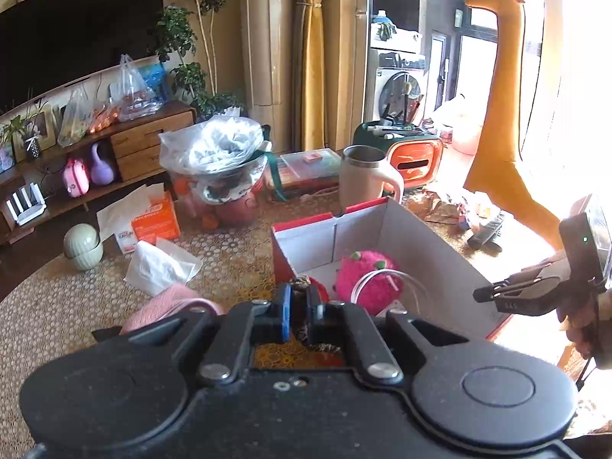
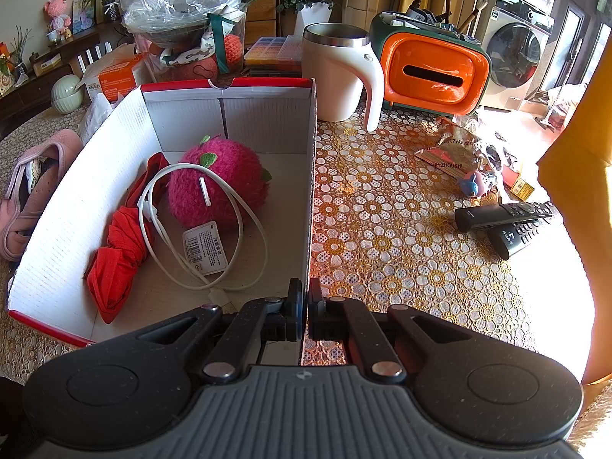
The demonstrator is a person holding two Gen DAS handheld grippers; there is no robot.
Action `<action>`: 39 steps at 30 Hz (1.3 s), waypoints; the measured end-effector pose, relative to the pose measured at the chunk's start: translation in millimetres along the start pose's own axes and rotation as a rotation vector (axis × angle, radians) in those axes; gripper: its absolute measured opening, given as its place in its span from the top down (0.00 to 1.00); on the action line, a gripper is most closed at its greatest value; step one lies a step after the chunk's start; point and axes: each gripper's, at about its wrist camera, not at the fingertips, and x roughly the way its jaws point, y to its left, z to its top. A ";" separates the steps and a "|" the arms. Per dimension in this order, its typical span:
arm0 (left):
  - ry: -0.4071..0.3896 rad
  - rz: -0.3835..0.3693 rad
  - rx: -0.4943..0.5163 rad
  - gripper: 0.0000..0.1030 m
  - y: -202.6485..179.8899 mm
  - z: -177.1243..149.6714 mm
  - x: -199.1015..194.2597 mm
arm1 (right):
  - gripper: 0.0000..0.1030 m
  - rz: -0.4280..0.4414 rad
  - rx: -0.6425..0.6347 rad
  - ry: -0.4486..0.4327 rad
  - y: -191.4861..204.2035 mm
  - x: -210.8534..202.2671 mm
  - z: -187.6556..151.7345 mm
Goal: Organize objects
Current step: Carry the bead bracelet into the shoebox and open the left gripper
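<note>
Now the left tool (image 1: 297, 308) is clamped on a small dark, speckled thing (image 1: 300, 282) that I cannot identify; its two fingers stand nearly together with that item pinched between them, just outside the near corner of the box (image 1: 432, 244). The right tool (image 2: 306, 306) has its fingers pressed together on the right wall of the box, at its near end, with one finger inside and one outside.

Inside the box lie a pink plush ball (image 2: 218, 181) near the back wall, a white cable (image 2: 199, 229) looped across it and in front of it, and a red cloth (image 2: 118, 248) to the left of the cable. A printed tag (image 2: 204, 246) sits in front of the plush ball.

Right of the box, on the flower-patterned counter (image 2: 382, 229), two black remotes (image 2: 505, 222) lie side by side. Behind the box stands a white mug (image 2: 336, 76), and right of the mug an orange holder (image 2: 432, 70). Left of the box rests a pink shoe (image 2: 34, 187).
</note>
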 end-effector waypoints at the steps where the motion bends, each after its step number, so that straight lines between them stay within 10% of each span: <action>1: -0.002 -0.010 0.012 0.94 -5.5 3.1 2.2 | 0.98 0.000 0.000 0.000 0.2 0.0 -0.1; 16: 0.093 -0.195 -0.038 0.94 -73.2 9.8 73.2 | 0.98 -0.001 0.001 -0.001 0.7 0.1 -0.2; 39: 0.332 -0.216 -0.019 0.93 -100.0 -27.9 161.6 | 0.98 -0.002 -0.002 -0.002 0.8 0.0 -0.2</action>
